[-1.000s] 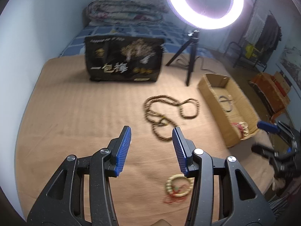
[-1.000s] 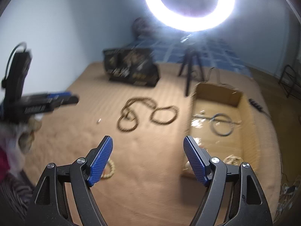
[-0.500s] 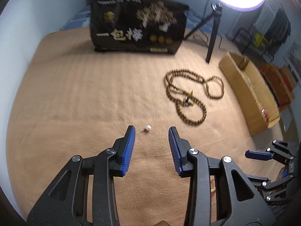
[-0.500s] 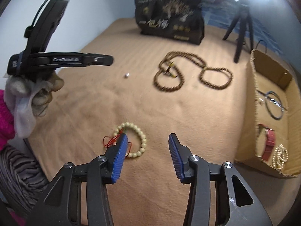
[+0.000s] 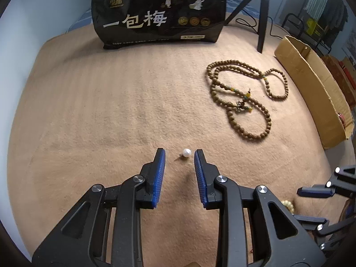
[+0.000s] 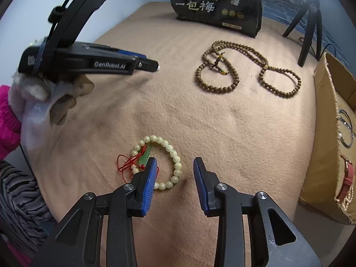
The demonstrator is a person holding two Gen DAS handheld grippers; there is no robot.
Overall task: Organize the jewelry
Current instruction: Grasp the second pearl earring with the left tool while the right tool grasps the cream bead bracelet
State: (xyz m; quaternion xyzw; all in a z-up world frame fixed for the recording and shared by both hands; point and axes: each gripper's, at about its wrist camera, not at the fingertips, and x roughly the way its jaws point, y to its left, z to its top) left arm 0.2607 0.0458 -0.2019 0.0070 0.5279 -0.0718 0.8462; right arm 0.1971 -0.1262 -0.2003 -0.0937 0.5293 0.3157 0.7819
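Observation:
A small white pearl stud (image 5: 186, 152) lies on the tan blanket (image 5: 100, 111). It sits between the fingertips of my left gripper (image 5: 179, 155), whose jaws are closing without the pads touching it. A cream bead bracelet (image 6: 172, 153) with a green pendant and red cord lies under my right gripper (image 6: 175, 163). Those jaws are closing too: the left finger covers the bracelet's near-left part, its right arc lies between the pads, and nothing is pressed. The left gripper (image 6: 153, 65) also shows in the right wrist view, low over the blanket.
A long brown bead necklace (image 5: 240, 102) lies looped to the right of the pearl. An open cardboard box (image 6: 322, 133) at the right edge holds a dark ring (image 6: 346, 129) and a red strap (image 6: 347, 182). A black printed bag (image 5: 160, 11) and a tripod (image 5: 261, 17) stand behind.
Both grippers have sunk toward the blanket, tilted further down and narrowed. The pearl has come between the left tips, and the bracelet has come under the right fingers.

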